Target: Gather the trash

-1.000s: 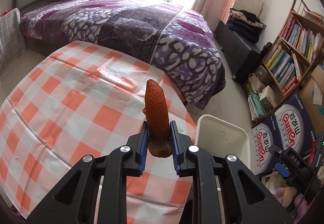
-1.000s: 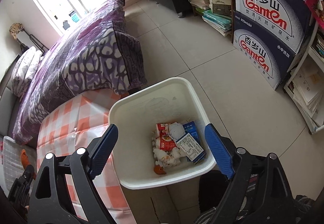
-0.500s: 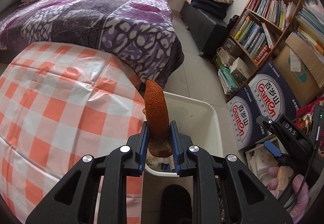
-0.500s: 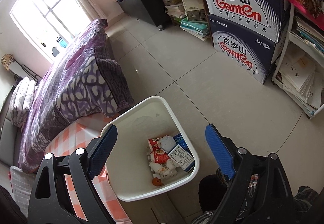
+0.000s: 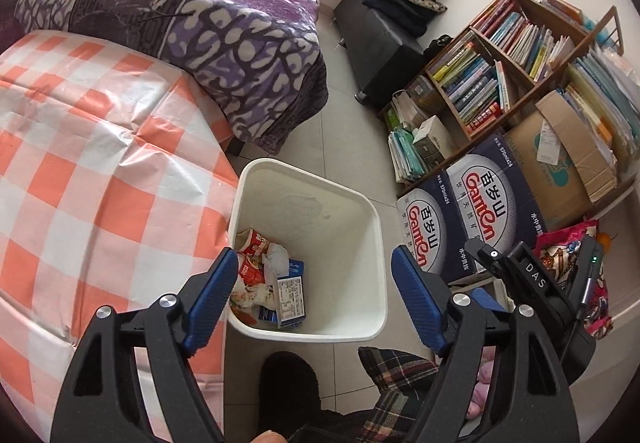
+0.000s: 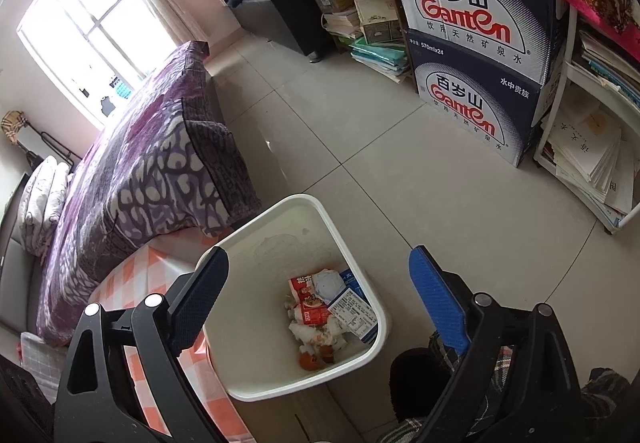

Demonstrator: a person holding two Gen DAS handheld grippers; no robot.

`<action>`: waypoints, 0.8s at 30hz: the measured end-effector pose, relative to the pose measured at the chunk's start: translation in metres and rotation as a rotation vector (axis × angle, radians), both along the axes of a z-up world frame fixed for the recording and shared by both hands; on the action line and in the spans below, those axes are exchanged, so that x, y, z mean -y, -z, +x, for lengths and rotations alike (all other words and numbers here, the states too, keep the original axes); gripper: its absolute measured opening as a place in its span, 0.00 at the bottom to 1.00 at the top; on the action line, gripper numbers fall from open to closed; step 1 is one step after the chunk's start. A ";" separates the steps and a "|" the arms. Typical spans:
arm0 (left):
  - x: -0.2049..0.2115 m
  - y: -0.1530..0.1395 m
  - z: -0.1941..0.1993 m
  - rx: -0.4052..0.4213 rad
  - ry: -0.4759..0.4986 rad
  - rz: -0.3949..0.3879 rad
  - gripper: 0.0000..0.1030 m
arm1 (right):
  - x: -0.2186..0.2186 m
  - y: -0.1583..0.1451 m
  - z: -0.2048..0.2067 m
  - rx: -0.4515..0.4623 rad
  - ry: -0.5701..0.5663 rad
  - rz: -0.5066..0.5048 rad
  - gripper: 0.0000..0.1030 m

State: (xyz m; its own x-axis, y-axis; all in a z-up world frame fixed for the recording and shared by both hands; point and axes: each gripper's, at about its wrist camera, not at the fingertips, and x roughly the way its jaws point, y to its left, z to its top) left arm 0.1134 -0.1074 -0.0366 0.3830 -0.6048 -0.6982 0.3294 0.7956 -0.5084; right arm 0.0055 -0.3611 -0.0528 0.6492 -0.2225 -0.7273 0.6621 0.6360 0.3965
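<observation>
Room: checked tablecloth lying beside bed, bookshelf standing opposite
Bin: white bin holding wrappers
Left gripper: jaws now gaping, orange peel dropped since earlier
Right gripper: jaws gaping, empty

A white square bin is standing upright on the tiled floor, just beside the checked tablecloth. Crumpled red wrappers, a blue carton and orange peel are lying at its bottom.

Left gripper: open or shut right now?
Open. The left gripper has its blue pads spread wide, nothing between them, above the white plastic bin.
</observation>
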 end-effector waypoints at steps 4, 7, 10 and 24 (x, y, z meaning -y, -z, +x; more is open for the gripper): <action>-0.010 -0.001 -0.001 0.038 -0.036 0.058 0.80 | -0.018 -0.003 0.007 -0.011 -0.061 -0.074 0.86; -0.019 -0.003 -0.004 0.090 -0.078 0.119 0.81 | -0.036 -0.008 0.010 -0.007 -0.094 -0.151 0.87; -0.033 -0.009 -0.006 0.171 -0.161 0.198 0.83 | -0.054 -0.013 0.013 -0.006 -0.113 -0.243 0.89; -0.092 -0.034 -0.006 0.392 -0.477 0.351 0.93 | -0.127 -0.026 0.021 0.070 -0.211 -0.571 0.93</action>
State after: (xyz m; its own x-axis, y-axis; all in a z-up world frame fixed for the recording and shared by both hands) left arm 0.1071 -0.0151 -0.0026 0.8128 -0.0728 -0.5779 0.0104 0.9938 -0.1106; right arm 0.0260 -0.2339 -0.0270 0.7639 -0.4256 -0.4851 0.4832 0.8755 -0.0072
